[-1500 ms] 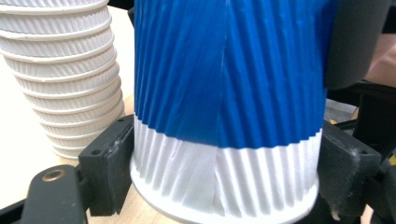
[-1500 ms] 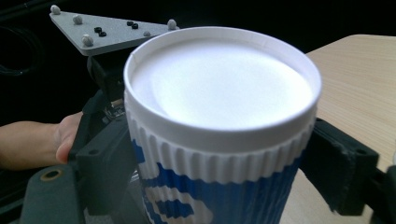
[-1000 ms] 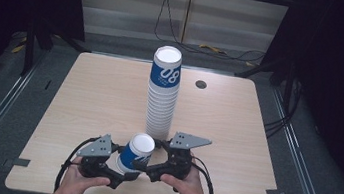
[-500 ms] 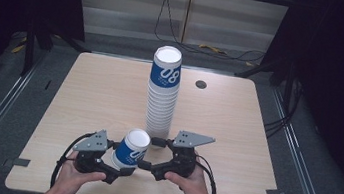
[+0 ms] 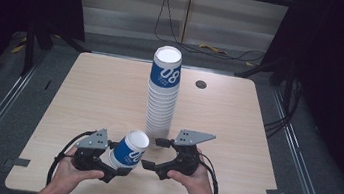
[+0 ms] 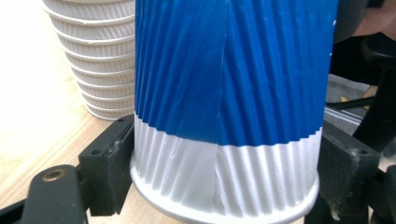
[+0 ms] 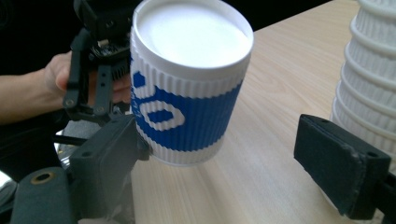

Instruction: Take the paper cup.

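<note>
A blue-and-white ribbed paper cup [image 5: 130,151] is tilted near the table's front edge, with my left gripper [image 5: 118,159] shut on its base. In the left gripper view the cup [image 6: 224,93] sits between both pads [image 6: 112,158]. My right gripper [image 5: 151,152] stands open just right of the cup, with nothing between its jaws. In the right gripper view the cup [image 7: 187,93] hangs by the left jaw, its white mouth facing the camera, and my right gripper [image 7: 229,163] gapes wide. A tall stack of the same cups [image 5: 162,96] stands mid-table, just behind both grippers.
The stack's white lower rims [image 7: 373,84] are close beside my right gripper's right jaw. A small dark round hole [image 5: 201,84] lies in the wooden table [image 5: 85,90] at the back right. Black floor and rails surround the table.
My left gripper has drawn the cup slightly left and toward the front edge, away from the right gripper. The right gripper has barely moved.
</note>
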